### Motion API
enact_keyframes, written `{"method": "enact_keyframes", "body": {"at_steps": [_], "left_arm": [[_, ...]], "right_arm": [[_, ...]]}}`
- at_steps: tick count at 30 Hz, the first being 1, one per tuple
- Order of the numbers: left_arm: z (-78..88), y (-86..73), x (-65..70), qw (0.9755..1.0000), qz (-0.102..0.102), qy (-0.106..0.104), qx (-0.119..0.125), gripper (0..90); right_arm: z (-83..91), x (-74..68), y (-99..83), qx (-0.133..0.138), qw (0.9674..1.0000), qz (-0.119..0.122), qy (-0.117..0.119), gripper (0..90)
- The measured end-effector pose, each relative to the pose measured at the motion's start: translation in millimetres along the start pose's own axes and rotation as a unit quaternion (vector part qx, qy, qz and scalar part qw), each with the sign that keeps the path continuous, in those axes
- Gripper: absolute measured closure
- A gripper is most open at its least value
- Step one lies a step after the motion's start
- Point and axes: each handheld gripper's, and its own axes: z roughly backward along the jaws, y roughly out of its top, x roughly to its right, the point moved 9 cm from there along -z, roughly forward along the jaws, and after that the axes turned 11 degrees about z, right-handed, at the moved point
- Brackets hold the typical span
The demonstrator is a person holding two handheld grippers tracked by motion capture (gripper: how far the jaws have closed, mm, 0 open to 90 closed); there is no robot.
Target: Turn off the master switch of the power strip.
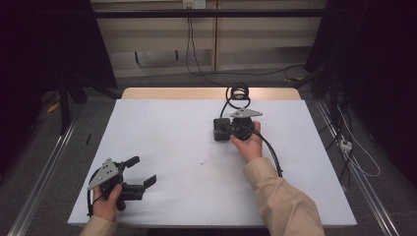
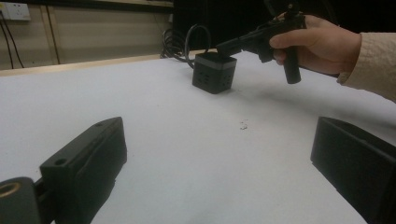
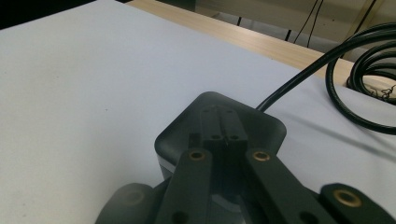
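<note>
Resting closed right tongs (image 1: 227, 129) atop cube (image 1: 221, 132)

black cube (image 1: 221, 130), white table (image 1: 162, 142)

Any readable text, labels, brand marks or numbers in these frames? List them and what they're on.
None readable.
Black cube-shaped power block with cable: rows of small holes on its side, no print legible.
White wall socket plate: no marking can be made out.
Left gripper and right gripper: no visible labels.
White table cover: a small dark speck, no writing.
</note>
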Motion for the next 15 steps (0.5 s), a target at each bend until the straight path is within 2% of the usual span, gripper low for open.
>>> {"method": "enact_keyframes", "body": {"at_steps": [2, 5, 15], "left_arm": [[0.3, 0.1, 0.3, 1.0, 0.002, 0.0, 0.001, 3.3], [0.6, 0.3, 0.3, 1.0, 0.002, 0.0, 0.002, 3.4], [1.0, 0.5, 0.1, 1.0, 0.002, 0.001, 0.002, 3.4]], "right_arm": [[-0.3, -0.8, 0.5, -0.001, 1.0, 0.008, -0.004, 90.0], [0.1, -0.2, -0.1, 0.001, 1.0, -0.002, 0.0, 90.0], [0.1, -0.4, 0.1, 0.002, 1.0, -0.001, -0.002, 90.0]]}}
